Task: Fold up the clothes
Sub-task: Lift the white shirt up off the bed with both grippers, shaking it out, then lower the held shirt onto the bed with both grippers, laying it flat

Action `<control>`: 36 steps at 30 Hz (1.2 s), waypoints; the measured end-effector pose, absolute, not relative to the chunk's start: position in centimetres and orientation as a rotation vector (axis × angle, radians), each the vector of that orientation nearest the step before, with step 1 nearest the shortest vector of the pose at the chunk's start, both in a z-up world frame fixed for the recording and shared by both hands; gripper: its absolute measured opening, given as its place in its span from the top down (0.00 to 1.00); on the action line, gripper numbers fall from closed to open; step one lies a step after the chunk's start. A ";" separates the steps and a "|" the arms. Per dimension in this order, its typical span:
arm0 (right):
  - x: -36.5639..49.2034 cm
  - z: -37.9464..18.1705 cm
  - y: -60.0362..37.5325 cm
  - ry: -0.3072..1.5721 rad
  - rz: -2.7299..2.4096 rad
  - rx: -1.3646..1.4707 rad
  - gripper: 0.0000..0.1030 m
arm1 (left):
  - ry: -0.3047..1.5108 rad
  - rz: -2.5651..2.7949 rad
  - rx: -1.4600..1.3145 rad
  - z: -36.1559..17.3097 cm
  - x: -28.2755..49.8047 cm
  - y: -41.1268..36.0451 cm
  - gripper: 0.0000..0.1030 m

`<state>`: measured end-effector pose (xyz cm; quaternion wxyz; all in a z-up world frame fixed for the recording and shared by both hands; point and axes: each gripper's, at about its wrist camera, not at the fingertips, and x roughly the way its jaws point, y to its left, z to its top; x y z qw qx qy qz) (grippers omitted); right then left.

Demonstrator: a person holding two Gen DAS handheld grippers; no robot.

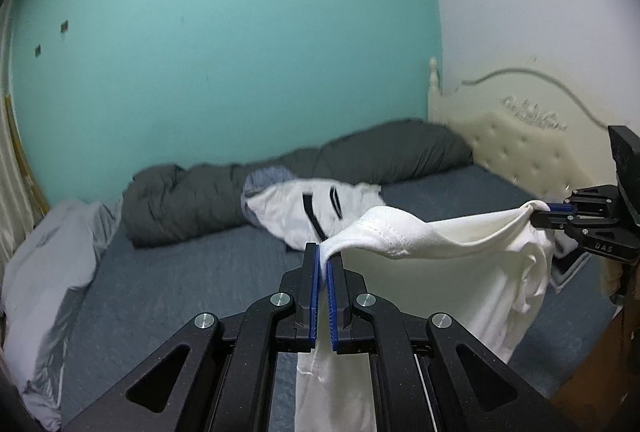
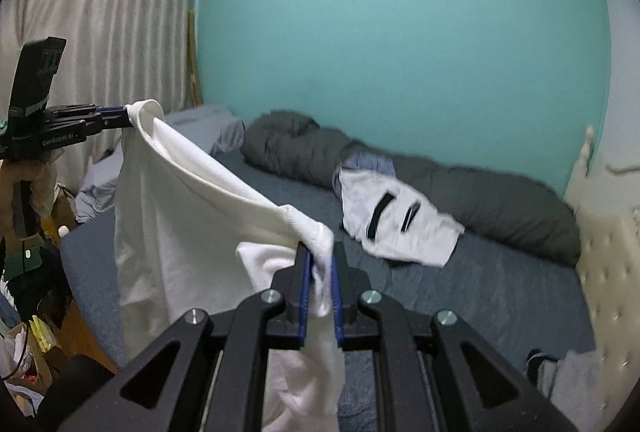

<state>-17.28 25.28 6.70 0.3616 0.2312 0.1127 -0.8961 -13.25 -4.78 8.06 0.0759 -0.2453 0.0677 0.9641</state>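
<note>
Left wrist view. The left gripper [image 1: 323, 264] is clenched on one corner of a white garment [image 1: 460, 256]; the cloth passes between its blue pads and hangs down below the fingers at 6 o'clock. At 3 o'clock the right gripper [image 1: 546, 209] pinches a second point of the same hem. The edge between the two grips sags only a little, so the garment is held spread in the air above the bed [image 1: 192, 280], most likely to let its body fall straight before it is laid flat. At 12 o'clock a second white garment with black stripes [image 1: 296, 216] lies crumpled against a rolled grey duvet [image 1: 280, 183].

Right wrist view. The right gripper [image 2: 320, 280] is closed on a bunched fold of the garment [image 2: 168, 216], which trails down past 6 o'clock. At 9 o'clock the left gripper [image 2: 120, 117], held by a hand [image 2: 16, 187], grips the far corner. The sheet hangs as a wide drape between them, clear of the mattress. The striped garment sits at 2 o'clock, well apart.
</note>
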 end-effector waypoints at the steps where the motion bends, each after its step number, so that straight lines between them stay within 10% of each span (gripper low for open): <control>1: -18.4 5.6 25.0 0.287 -2.306 0.620 0.91 | 0.200 2.883 -0.759 7.0 -14.4 -4.7 0.96; 36: -49.1 -23.2 20.2 0.266 -2.317 1.095 0.91 | -0.018 2.663 -1.284 -22.4 -47.4 -5.4 0.96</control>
